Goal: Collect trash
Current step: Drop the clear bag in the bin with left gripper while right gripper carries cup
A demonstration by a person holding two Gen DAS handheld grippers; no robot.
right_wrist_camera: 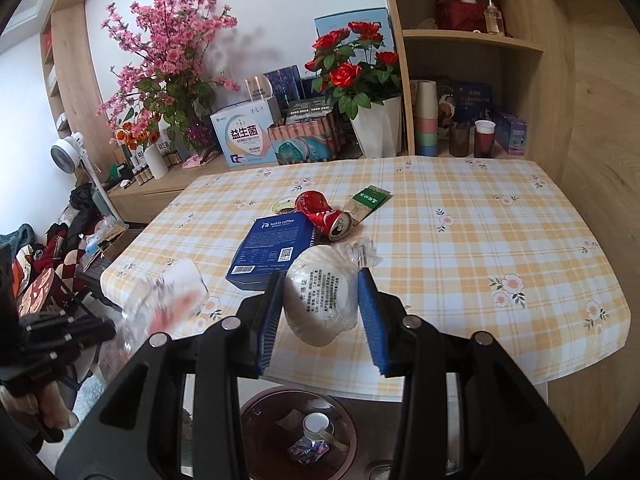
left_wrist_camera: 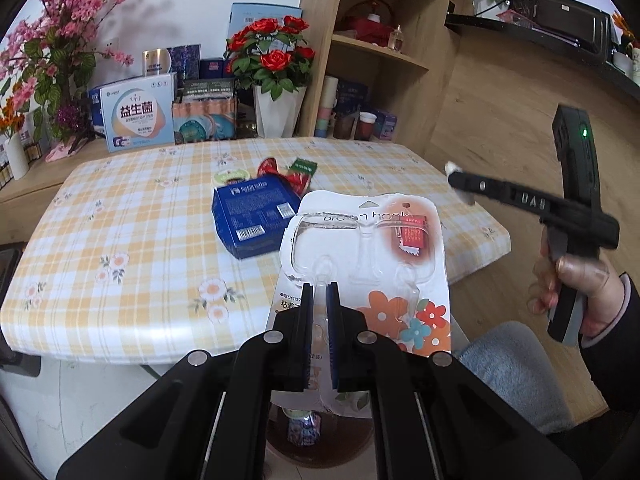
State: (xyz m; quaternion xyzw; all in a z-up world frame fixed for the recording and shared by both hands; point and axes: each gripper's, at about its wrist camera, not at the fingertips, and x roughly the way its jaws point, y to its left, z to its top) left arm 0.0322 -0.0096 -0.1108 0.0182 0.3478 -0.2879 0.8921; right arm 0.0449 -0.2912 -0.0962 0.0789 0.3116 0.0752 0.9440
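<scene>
My left gripper [left_wrist_camera: 319, 292] is shut on a hook blister pack [left_wrist_camera: 368, 280], held off the table's near edge above a brown bin [left_wrist_camera: 316, 440]. My right gripper [right_wrist_camera: 322, 280] is shut on a white wrapped round packet [right_wrist_camera: 322, 300], also held above the bin [right_wrist_camera: 296, 436], which holds a few scraps. The blister pack shows blurred in the right wrist view [right_wrist_camera: 160, 296]. On the checked tablecloth [right_wrist_camera: 460, 248] lie a blue coffee box [right_wrist_camera: 276, 248], a crushed red can [right_wrist_camera: 324, 214], a green sachet [right_wrist_camera: 370, 198] and a small round lid [right_wrist_camera: 284, 205].
Flower pots, boxes and cups stand along the back sideboard [right_wrist_camera: 168, 188] and shelf [right_wrist_camera: 472, 40]. A fan [right_wrist_camera: 68, 152] and a pile of clothes [right_wrist_camera: 52, 248] are at the left. A grey cushioned seat [left_wrist_camera: 512, 372] is near the table's right side.
</scene>
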